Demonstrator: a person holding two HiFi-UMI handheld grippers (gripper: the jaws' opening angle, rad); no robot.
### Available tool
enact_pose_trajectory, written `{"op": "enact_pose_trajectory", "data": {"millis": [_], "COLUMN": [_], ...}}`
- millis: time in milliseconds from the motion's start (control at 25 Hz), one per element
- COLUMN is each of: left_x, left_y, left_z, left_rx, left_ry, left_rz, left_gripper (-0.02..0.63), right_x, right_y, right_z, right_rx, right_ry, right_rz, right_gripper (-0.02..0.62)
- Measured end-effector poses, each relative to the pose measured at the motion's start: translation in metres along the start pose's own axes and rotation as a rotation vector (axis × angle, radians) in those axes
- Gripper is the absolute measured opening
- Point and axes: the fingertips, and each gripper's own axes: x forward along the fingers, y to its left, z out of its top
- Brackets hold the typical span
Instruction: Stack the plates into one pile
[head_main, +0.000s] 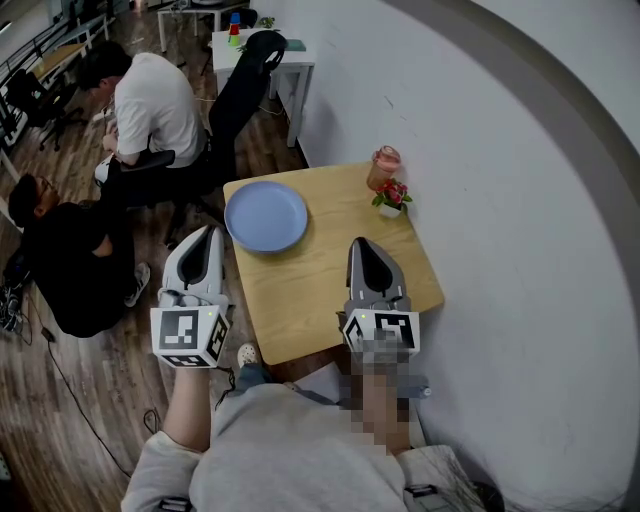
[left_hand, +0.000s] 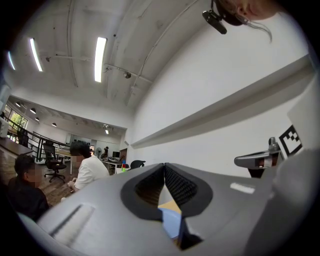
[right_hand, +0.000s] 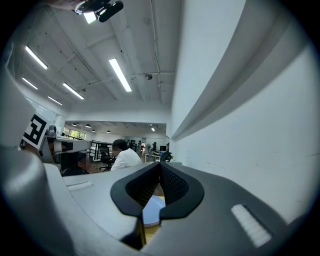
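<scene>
A pale blue plate (head_main: 266, 216) lies on the far left part of the small wooden table (head_main: 330, 280); whether it is one plate or a pile I cannot tell. My left gripper (head_main: 213, 231) hovers off the table's left edge, near the plate's near-left rim, shut with nothing in it. My right gripper (head_main: 360, 243) is held over the table's near right part, also shut and holding nothing. Below the touching fingertips of the left gripper (left_hand: 164, 167) a bit of the blue plate (left_hand: 170, 220) shows. The right gripper (right_hand: 159, 165) looks over the same plate (right_hand: 152, 210) too.
A pink jar (head_main: 384, 166) and a small potted flower (head_main: 392, 197) stand at the table's far right corner. A white wall (head_main: 500, 200) runs along the right. Two people (head_main: 150, 100) sit on the left by a black office chair (head_main: 240, 80). A white table (head_main: 262, 50) stands farther back.
</scene>
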Motion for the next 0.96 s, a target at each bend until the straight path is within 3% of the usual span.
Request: {"op": "enact_pose_trajectory", "data": {"millis": [960], "left_x": [-0.009], "left_y": [-0.021], "left_z": [0.012], "left_rx": [-0.016], "left_ry": [-0.027], "left_rz": [-0.012], "left_gripper": [0.060], "right_x": [-0.023], "right_y": [-0.012], "right_z": [0.014], "right_rx": [-0.004], "right_ry": [-0.032], "right_rz": [-0.019], "right_gripper": [0.005]}}
